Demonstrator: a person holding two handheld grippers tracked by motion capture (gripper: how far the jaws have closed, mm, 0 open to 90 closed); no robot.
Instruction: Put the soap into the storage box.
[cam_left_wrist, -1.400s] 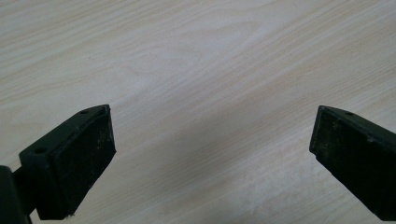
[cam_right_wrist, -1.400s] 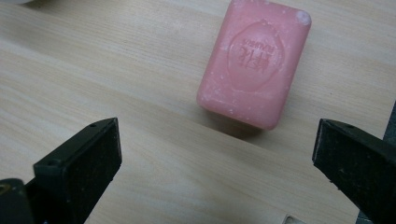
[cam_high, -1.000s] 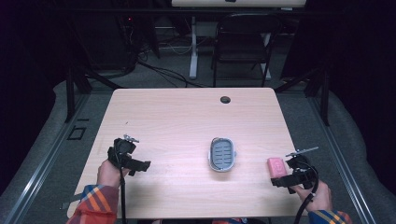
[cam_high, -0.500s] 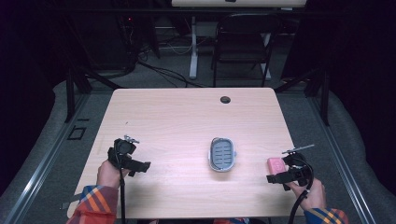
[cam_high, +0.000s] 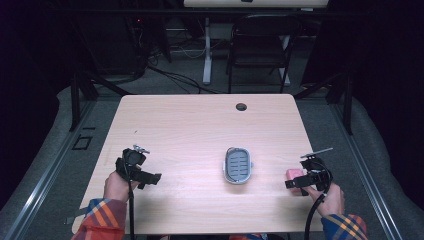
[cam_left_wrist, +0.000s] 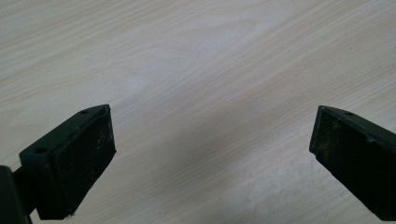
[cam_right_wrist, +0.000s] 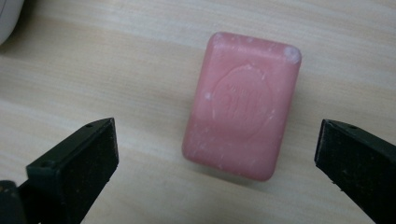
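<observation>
Pink soap bar (cam_right_wrist: 242, 105), stamp perhaps unreadable, lies between the spread right tool (cam_right_wrist: 215, 154).

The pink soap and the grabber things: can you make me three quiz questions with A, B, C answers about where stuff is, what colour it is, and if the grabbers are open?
1. Where does the soap dish stand?
A. Between the two grippers, near the table's middle
B. On the floor
C. At the far edge by the hole

2. What colour is the soap bar?
A. Green
B. Pink
C. White

3. How do the jaws of the right gripper stand?
A. Shut on the soap
B. Shut on nothing
C. Open, one on each side of the soap, not touching it

Answers:
1. A: the high view shows the dish between the left gripper and the right one.
2. B: the right gripper view shows a pink bar lying flat on the table.
3. C: bare wood shows between each jaw and the bar.
</observation>
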